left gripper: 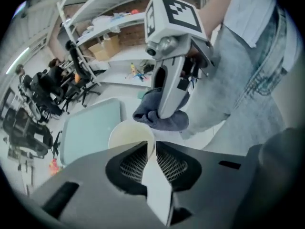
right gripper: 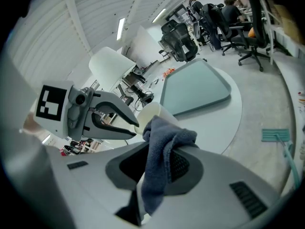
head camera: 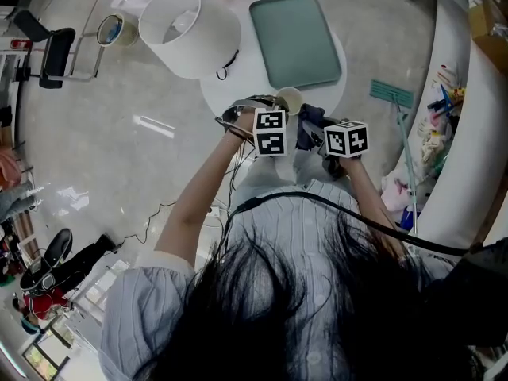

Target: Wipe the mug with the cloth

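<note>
A cream mug [head camera: 290,100] is held over the near edge of a round white table [head camera: 238,86]. My left gripper [left gripper: 151,146] is shut on the mug [left gripper: 127,135], with one jaw inside the rim and one outside. My right gripper [right gripper: 159,151] is shut on a blue-grey cloth [right gripper: 164,149] that bunches up over the jaws. In the left gripper view the cloth [left gripper: 162,117] hangs right beside the mug's far rim; I cannot tell whether it touches. In the right gripper view the mug [right gripper: 153,113] sits just behind the cloth. From the head view the cloth [head camera: 312,117] lies to the right of the mug.
A pale green tray [head camera: 295,40] lies on the table beyond the mug. A large white lampshade-like cylinder [head camera: 189,30] stands at the table's left. A mop [head camera: 391,94] lies on the floor to the right, by a curved white counter [head camera: 468,133]. Office chairs stand farther off.
</note>
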Motion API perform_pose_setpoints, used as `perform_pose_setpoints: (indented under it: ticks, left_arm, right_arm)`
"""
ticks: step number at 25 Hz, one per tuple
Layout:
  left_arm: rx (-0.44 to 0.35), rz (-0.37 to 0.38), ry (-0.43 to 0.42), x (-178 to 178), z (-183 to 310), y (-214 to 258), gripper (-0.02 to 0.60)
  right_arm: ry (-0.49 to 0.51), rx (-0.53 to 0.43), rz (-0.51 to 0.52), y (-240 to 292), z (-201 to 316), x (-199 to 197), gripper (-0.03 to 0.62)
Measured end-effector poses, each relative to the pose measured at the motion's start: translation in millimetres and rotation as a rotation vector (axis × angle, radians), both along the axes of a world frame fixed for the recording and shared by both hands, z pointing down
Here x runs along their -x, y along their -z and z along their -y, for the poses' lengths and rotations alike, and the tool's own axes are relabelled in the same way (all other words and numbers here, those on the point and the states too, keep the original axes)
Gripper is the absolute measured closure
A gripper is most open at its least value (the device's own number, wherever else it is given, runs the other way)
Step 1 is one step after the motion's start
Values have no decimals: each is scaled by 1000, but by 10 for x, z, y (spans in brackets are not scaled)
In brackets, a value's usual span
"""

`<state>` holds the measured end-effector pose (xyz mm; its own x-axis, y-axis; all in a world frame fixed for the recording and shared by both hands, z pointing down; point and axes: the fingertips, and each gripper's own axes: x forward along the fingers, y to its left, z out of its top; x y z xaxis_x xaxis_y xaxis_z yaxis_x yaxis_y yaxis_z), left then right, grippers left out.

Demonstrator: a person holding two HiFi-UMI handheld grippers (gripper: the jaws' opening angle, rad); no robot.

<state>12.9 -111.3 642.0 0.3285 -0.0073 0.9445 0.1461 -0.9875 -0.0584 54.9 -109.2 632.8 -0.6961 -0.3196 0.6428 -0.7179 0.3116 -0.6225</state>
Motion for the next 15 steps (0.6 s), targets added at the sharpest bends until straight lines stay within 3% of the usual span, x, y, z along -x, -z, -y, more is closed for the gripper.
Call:
perform_pose_setpoints:
  ticks: [4, 6, 9, 15]
  left_arm:
    - [76, -148, 297, -215, -36, 132, 538]
    - [55, -187, 407, -261, 6, 167, 538]
    - [10, -163, 496, -246, 35, 108, 538]
    - [-11, -52, 588, -176, 53, -62, 538]
  right_arm:
    - [-1, 1, -4, -12, -2, -2, 508]
    - [-1, 0, -3, -10, 1, 9, 508]
    - [-4, -1, -2, -4, -9, 15, 508]
    - [1, 0, -3, -11, -27, 17, 508]
